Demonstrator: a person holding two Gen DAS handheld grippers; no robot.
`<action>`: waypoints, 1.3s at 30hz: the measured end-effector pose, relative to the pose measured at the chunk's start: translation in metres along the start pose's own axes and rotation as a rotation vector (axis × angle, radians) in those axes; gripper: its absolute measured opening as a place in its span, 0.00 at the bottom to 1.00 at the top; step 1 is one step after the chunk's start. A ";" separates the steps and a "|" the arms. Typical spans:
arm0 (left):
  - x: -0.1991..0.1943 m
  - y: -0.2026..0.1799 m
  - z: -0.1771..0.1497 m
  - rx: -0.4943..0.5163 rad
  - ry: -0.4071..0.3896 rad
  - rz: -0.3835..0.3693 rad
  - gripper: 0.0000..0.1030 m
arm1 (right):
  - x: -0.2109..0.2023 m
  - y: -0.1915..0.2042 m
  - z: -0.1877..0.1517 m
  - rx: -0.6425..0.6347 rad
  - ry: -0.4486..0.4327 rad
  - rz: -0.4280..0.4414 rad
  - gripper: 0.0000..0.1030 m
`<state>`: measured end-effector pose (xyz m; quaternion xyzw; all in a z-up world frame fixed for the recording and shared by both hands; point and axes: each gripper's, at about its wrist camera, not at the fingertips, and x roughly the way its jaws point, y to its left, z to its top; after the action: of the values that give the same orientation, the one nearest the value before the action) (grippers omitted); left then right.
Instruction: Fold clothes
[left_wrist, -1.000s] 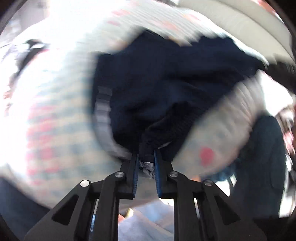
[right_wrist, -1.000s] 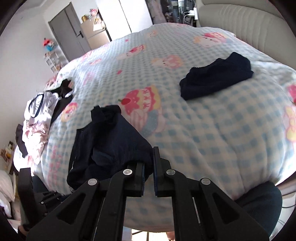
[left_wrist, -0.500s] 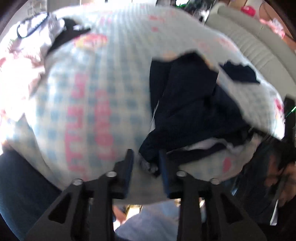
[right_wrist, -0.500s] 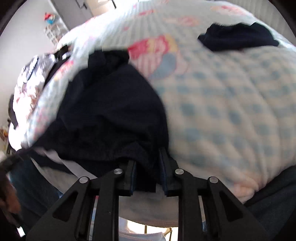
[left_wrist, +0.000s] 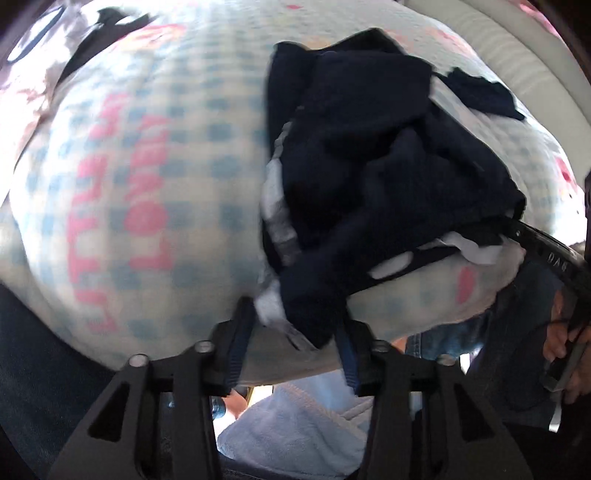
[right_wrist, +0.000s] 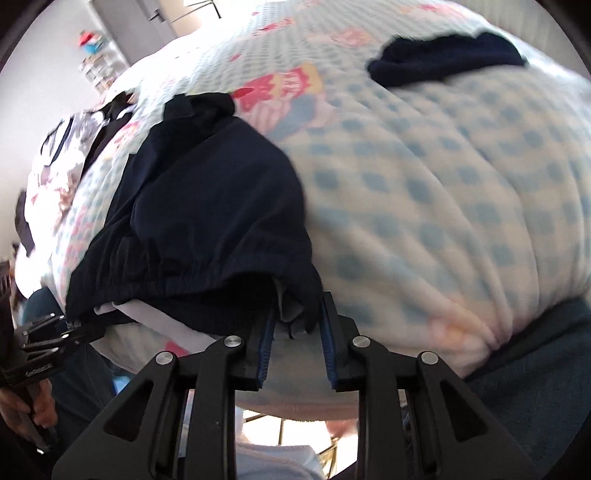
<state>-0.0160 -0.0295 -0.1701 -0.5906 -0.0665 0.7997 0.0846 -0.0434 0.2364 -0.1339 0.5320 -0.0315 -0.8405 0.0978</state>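
navy garment (left_wrist: 369, 177) blurred on checked blanket (left_wrist: 155, 177), waistband corners between parted left hand-held gripper (left_wrist: 295, 328) and right hand-held gripper (right_wrist: 297, 325) fingers

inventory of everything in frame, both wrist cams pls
navy garment: 1, dark navy with grey-white trim, near edge of the bed, crumpled
small navy garment: 1, dark navy, farther back on the bed
blanket: 1, white with blue checks and pink cartoon prints, covers the bed
clothes pile: 1 heap, white, black and pink, far left of the bed
headboard: 1, pale padded, behind the bed
door: 1, grey, back wall
left tool: 1, black with blue pads, open, garment corner between the fingers
right tool: 1, black with blue pads, open around the waistband edge
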 end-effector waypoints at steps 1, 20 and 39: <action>-0.006 0.002 0.001 -0.015 -0.023 0.012 0.18 | 0.003 0.006 0.001 -0.042 -0.009 -0.037 0.21; -0.048 -0.001 0.004 0.168 -0.136 -0.043 0.58 | -0.013 -0.001 -0.001 0.015 -0.002 0.036 0.24; -0.047 -0.029 0.024 0.282 -0.117 0.018 0.50 | 0.008 -0.001 -0.008 0.022 0.042 0.010 0.30</action>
<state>-0.0236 -0.0118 -0.1131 -0.5261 0.0469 0.8348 0.1552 -0.0402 0.2365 -0.1449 0.5503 -0.0416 -0.8283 0.0967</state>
